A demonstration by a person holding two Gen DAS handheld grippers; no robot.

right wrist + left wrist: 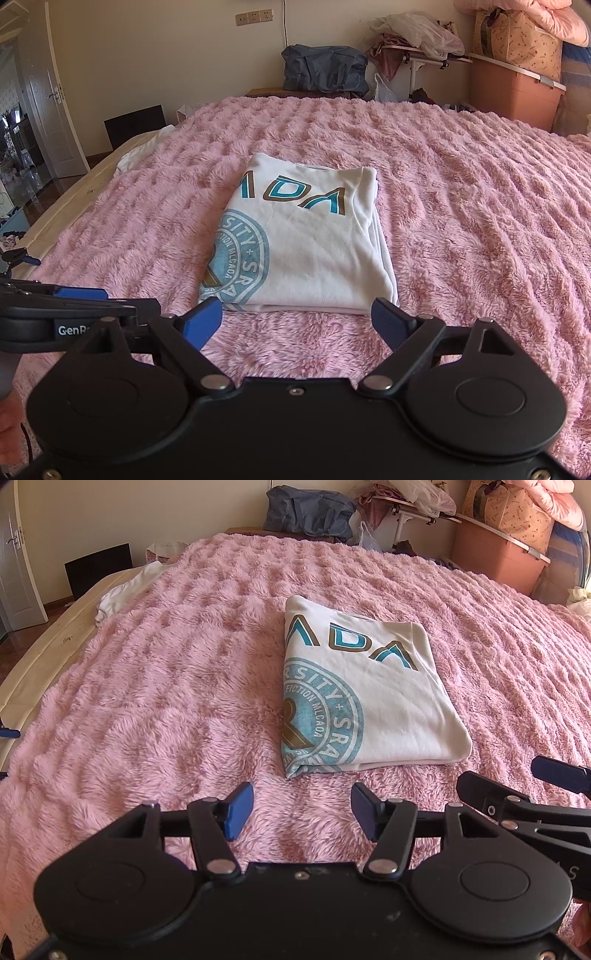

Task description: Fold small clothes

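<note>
Folded white T-shirt [373, 698] with teal and brown lettering and a round teal seal print lies as a neat rectangle on the fluffy pink blanket [166, 686] that covers the bed, the largest thing in both views. The shirt sits near the middle of that blanket, its stacked layers showing along the right edge in the right wrist view [310, 236].

Beyond the far edge of the blanket, a salmon-pink plastic storage box [498, 559] stands at the far right, and a slumped dark blue-grey bag [310, 511] rests against the wall near the middle. At the blanket's far left edge, a crumpled white cloth [125, 590] lies partly on the bare cream mattress.

On the near side of the blanket, just short of the shirt's near edge, the left tool [302, 811] hovers with its blue-padded fingers spread apart and nothing between them. The right tool [297, 322] is likewise spread wide and empty, directly in front of the shirt's near edge. The two tools sit close beside each other, each visible at the edge of the other's view.
</note>
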